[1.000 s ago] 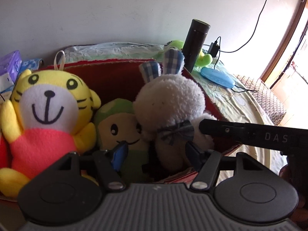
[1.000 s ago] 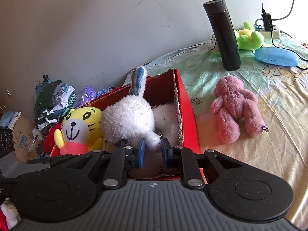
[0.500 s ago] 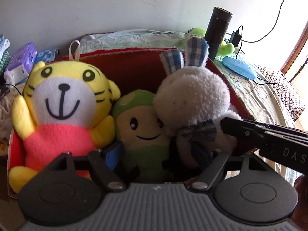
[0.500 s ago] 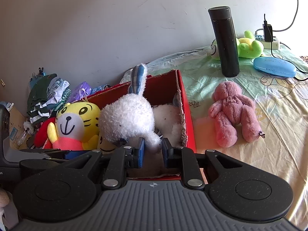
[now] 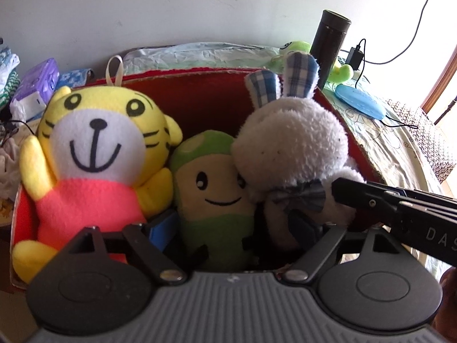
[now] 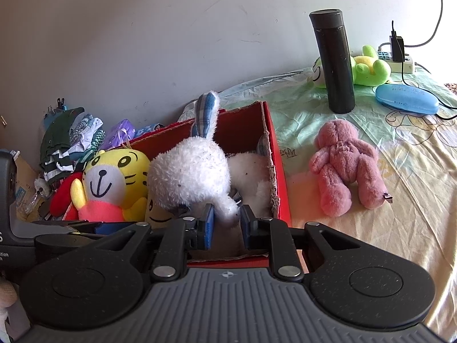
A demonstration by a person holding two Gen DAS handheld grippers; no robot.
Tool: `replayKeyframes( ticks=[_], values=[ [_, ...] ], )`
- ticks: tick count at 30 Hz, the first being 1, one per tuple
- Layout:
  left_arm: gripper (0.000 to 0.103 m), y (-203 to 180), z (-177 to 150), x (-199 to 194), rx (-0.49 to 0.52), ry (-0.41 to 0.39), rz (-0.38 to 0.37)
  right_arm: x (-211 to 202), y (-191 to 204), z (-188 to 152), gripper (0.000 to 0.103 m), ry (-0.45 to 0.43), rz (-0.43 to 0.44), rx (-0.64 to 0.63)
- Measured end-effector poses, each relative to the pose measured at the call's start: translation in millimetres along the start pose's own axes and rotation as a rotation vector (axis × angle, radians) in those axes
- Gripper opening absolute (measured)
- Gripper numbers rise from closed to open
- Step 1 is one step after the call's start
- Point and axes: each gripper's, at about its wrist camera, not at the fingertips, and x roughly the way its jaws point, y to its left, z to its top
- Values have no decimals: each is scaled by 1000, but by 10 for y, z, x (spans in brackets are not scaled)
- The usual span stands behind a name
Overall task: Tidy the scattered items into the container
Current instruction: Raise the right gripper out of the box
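Our left gripper (image 5: 232,225) hangs over the near end of the red cardboard box (image 5: 200,91), its jaws opening wide with the green-and-cream mushroom-capped plush toy (image 5: 214,188) standing between them, no pad pressing on it. That toy sits in the box between the yellow tiger plush in a pink shirt (image 5: 97,154) and the fluffy white rabbit plush with blue checked ears (image 5: 291,148). Our right gripper (image 6: 227,225) is closed narrow on a white fluffy limb of the rabbit at the box's near edge. Outside the box, on the pale patterned bedsheet (image 6: 400,228), the pink plush bear (image 6: 345,165) lies face down just beside the box's right wall. Farther back stand a tall black flask (image 6: 332,63), a lime-green plush (image 6: 368,68) and a blue oval case (image 6: 407,98).
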Motion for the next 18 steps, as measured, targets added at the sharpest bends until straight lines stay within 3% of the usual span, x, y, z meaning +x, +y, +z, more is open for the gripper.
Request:
replayKeyframes(
  ticks=[8, 18],
  values=[
    [85, -41, -3, -127, 18, -18, 27, -76, -81, 24, 23, 30, 23, 83],
    [88, -2, -54, -265, -18, -26, 54, -179, -48, -44, 23, -16, -9, 51]
  ],
)
